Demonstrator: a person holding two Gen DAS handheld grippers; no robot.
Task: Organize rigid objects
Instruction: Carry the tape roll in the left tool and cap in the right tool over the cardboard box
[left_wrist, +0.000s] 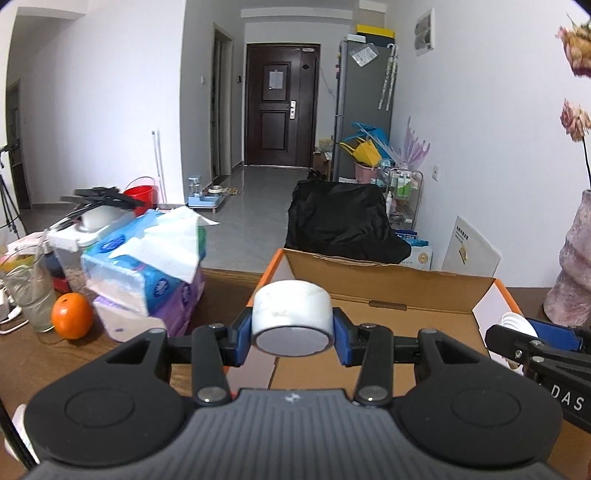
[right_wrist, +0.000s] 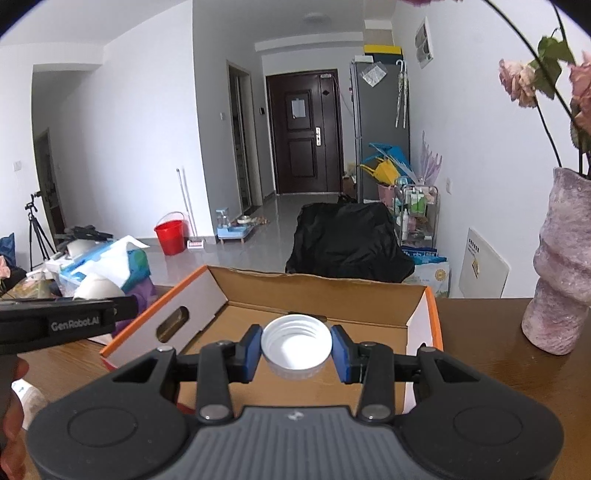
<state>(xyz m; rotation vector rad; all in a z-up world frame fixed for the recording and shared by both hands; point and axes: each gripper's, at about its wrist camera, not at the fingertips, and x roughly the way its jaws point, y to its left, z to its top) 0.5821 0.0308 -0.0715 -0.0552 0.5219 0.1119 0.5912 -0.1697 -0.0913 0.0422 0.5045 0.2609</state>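
My left gripper (left_wrist: 292, 338) is shut on a white roll of tape (left_wrist: 291, 314) and holds it above the left front of an open cardboard box (left_wrist: 388, 295). My right gripper (right_wrist: 296, 352) is shut on a white threaded bottle cap (right_wrist: 296, 347), open side up, over the same box (right_wrist: 325, 288). The right gripper with its cap also shows at the right edge of the left wrist view (left_wrist: 517, 328). The left gripper's body shows at the left of the right wrist view (right_wrist: 55, 321).
The box sits on a brown wooden table (left_wrist: 66, 354). Left of it are tissue packs (left_wrist: 147, 269), an orange (left_wrist: 72, 315) and a glass (left_wrist: 29, 291). A pink vase (right_wrist: 561, 266) with flowers stands at the right. A black-covered chair (right_wrist: 347, 240) is behind the box.
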